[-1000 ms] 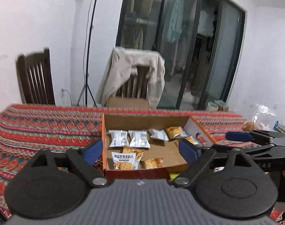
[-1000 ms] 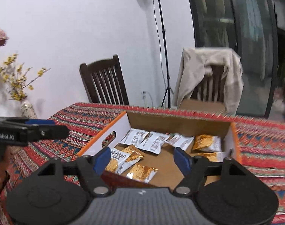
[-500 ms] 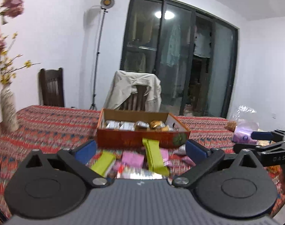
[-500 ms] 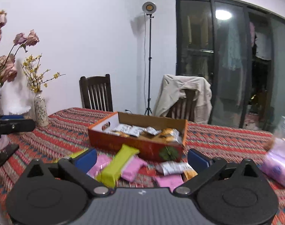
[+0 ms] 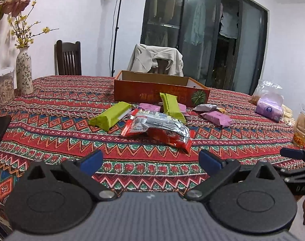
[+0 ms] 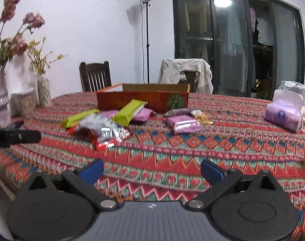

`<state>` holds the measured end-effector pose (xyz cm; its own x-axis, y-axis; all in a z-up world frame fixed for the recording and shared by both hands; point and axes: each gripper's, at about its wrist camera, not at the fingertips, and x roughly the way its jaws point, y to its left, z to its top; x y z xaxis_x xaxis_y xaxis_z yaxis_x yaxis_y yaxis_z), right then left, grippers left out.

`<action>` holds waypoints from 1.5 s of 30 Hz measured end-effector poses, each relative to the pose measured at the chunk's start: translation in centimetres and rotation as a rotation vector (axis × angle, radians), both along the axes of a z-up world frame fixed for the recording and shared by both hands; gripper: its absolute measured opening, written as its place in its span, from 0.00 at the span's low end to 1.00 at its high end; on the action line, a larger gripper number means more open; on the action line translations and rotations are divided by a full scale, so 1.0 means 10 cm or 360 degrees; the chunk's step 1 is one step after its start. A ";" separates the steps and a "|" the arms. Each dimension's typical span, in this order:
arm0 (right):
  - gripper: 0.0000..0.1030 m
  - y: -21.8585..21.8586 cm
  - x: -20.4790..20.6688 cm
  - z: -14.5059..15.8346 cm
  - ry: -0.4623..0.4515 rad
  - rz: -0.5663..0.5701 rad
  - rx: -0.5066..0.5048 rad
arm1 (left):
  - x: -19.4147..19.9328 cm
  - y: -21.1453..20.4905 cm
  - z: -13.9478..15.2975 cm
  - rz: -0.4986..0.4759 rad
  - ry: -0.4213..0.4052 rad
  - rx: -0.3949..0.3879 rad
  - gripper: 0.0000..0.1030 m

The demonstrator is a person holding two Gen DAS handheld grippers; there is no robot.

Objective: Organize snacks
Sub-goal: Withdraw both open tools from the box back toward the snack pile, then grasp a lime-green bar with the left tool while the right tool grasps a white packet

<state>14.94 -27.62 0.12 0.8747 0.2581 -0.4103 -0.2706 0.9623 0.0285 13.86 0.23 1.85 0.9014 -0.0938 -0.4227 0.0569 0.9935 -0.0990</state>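
Observation:
An orange cardboard box point(image 5: 162, 92) point(image 6: 142, 100) stands in the middle of the patterned tablecloth point(image 5: 58, 104). In front of it lie loose snacks: two green bars point(image 5: 110, 116) point(image 5: 171, 106), several pink packets point(image 5: 216, 118) point(image 6: 184, 124), and a red and silver bag point(image 5: 162, 128) point(image 6: 104, 130) nearest to me. My left gripper point(image 5: 150, 160) hovers low over the near table edge, open and empty, short of the bag. My right gripper point(image 6: 151, 169) is likewise open and empty, to the right of the left one, whose finger shows at the left edge.
Vases with flowers point(image 5: 23, 70) point(image 6: 44, 92) and a clear jar point(image 5: 1, 88) stand at the left. A purple tissue pack point(image 5: 269, 108) point(image 6: 283, 114) and plastic bags sit at the right. Two chairs point(image 5: 68, 58) point(image 6: 184, 74), one draped with a jacket, stand behind the table.
Both grippers have pulled back from above the box and sunk toward the near table edge, jaws spread wider. The box now looks far off and the loose snacks have come into view.

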 end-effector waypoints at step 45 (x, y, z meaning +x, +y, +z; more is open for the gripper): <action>0.77 -0.01 2.48 0.23 0.0079 0.0086 -0.0179 | 2.78 -0.59 -0.18 -0.0313 0.0393 -0.0110 0.52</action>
<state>39.71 -27.68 2.46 0.8386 0.2543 -0.4817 -0.3232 0.9442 -0.0642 41.64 -5.62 0.05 0.7342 -0.2923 -0.6128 0.2133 0.9562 -0.2005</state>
